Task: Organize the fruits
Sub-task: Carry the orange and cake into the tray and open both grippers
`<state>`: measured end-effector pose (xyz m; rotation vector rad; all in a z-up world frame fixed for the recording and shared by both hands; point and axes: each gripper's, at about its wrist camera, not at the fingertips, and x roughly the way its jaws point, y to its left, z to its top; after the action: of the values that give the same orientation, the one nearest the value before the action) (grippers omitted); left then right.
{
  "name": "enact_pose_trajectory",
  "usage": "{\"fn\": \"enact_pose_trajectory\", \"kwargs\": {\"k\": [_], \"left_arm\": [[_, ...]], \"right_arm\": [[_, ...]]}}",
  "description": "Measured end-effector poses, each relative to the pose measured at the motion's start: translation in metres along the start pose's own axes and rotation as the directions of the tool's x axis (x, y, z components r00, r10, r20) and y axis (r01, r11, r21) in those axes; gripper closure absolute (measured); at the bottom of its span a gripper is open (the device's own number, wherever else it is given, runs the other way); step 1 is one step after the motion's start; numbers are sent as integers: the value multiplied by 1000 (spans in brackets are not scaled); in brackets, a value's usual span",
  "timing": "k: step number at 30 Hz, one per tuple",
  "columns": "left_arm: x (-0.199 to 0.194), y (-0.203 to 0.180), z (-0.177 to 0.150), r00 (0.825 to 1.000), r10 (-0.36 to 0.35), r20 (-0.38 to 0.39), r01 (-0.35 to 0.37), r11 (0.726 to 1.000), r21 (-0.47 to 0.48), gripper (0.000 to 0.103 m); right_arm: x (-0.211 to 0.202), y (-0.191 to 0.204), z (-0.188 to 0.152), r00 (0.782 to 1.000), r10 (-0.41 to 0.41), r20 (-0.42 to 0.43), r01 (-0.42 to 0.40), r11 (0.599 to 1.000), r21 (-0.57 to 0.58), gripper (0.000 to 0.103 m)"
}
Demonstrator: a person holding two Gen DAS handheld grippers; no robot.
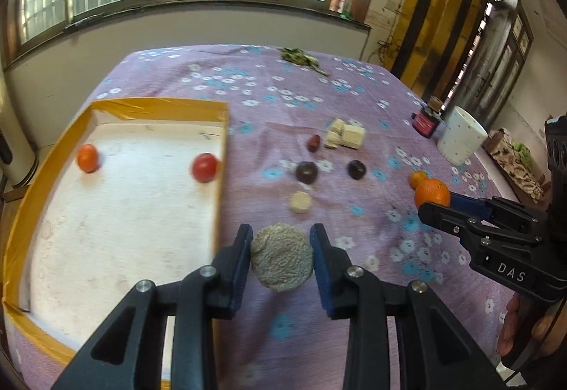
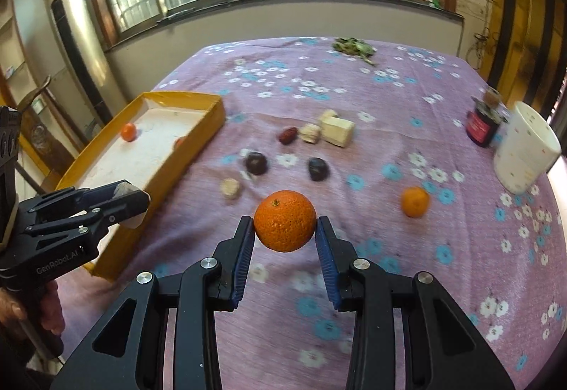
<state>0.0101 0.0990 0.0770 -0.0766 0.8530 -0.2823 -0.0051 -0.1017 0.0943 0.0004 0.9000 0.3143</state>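
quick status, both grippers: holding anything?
Left hand-held gripper: shut on round beige rough-skinned fruit.
Right hand-held gripper: shut on large round orange.

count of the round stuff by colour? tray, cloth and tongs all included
Orange: 3 – one in the tray, a small one on the cloth, a big one in the right tongs
Red: 1 – in the tray
Dark purple: 2 – on the cloth
Beige: 2 – a small one on the cloth, a big one in the left tongs
Total: 8

An orange (image 2: 285,220) is clamped between the right gripper (image 2: 285,230) fingers above the tablecloth (image 2: 389,283). The left gripper (image 2: 129,200), gripping a pale item, is positioned beside the yellow tray (image 2: 198,138).
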Motion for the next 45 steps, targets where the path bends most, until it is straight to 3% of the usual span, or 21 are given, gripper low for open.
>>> {"fn": "enact_pose_trajectory", "kwargs": {"k": [13, 23, 32, 35, 45], "left_arm": [[-12, 114, 10, 988, 157, 12, -154, 979, -131, 67], [12, 179, 25, 971, 239, -12, -238, 955, -175, 67], [32, 200, 26, 974, 217, -68, -226, 955, -193, 67], [37, 203, 27, 968, 229, -104, -245, 950, -195, 67], [40, 204, 26, 957, 246, -156, -273, 944, -187, 66]], "right_arm": [[60, 110, 57, 984, 169, -50, -173, 981, -87, 68], [130, 168, 74, 971, 187, -148, -206, 971, -125, 68], [162, 188, 68, 961, 171, -216, -208, 964, -163, 68], [168, 190, 65, 959, 158, -234, -201, 965, -171, 68], [167, 189, 63, 966, 132, -223, -176, 966, -188, 68]]}}
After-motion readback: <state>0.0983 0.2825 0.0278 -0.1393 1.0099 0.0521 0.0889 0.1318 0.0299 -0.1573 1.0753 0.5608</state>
